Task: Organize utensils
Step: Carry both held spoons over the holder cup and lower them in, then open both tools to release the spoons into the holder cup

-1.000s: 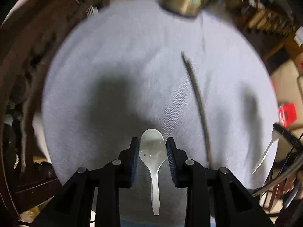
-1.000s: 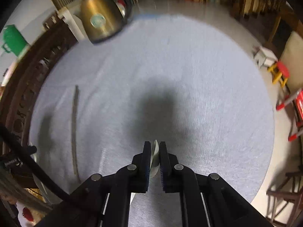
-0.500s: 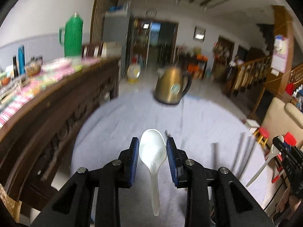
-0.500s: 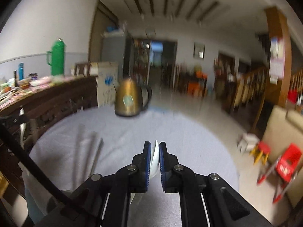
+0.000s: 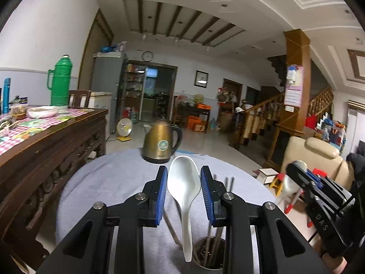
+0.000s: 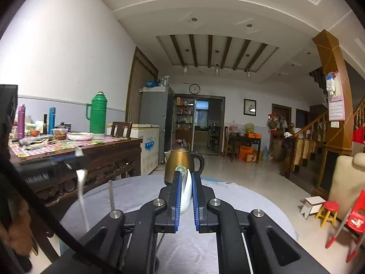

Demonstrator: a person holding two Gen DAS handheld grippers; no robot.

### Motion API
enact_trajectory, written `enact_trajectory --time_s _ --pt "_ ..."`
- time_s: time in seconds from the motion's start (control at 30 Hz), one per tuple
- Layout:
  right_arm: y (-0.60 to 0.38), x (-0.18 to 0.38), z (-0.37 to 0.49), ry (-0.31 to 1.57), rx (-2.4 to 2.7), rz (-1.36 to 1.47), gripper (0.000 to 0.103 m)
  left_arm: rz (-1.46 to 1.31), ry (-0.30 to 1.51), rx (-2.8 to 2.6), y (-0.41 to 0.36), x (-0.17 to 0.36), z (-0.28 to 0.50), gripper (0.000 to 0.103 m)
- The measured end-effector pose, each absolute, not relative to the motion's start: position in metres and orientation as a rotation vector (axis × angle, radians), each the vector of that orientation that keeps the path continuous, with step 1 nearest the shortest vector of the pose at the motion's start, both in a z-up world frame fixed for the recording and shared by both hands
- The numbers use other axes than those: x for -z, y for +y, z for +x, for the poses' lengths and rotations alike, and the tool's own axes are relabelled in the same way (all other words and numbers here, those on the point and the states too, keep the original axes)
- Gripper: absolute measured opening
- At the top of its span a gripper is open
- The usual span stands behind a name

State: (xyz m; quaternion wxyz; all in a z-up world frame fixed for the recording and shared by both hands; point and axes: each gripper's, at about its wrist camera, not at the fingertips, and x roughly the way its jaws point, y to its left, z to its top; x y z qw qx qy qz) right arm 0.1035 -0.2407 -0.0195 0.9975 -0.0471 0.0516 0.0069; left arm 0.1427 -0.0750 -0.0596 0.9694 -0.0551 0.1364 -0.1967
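Note:
My left gripper is shut on a white plastic spoon, bowl up and handle hanging down over a round metal utensil holder with chopsticks in it. My right gripper is shut on a second white spoon, held edge-on between the pads. The right gripper also shows at the right of the left wrist view. The left-held spoon shows blurred at the left of the right wrist view. Both grippers point level over the round grey-clothed table.
A brass kettle stands at the table's far edge. A dark carved wooden sideboard with a green thermos runs along the left. A beige armchair and red stools are on the right.
Both grippers have tilted up from looking down at the table to level, each still holding its spoon. The utensil holder has come into the left wrist view beneath the spoon handle.

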Motion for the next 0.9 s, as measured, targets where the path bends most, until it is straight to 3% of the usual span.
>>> enact_trajectory --time_s 0.9 --pt "-0.234 0.096 0.127 0.257 -0.009 -0.080 0.010 -0.190 0.331 0.540 -0.088 0.104 0.142 0.031"
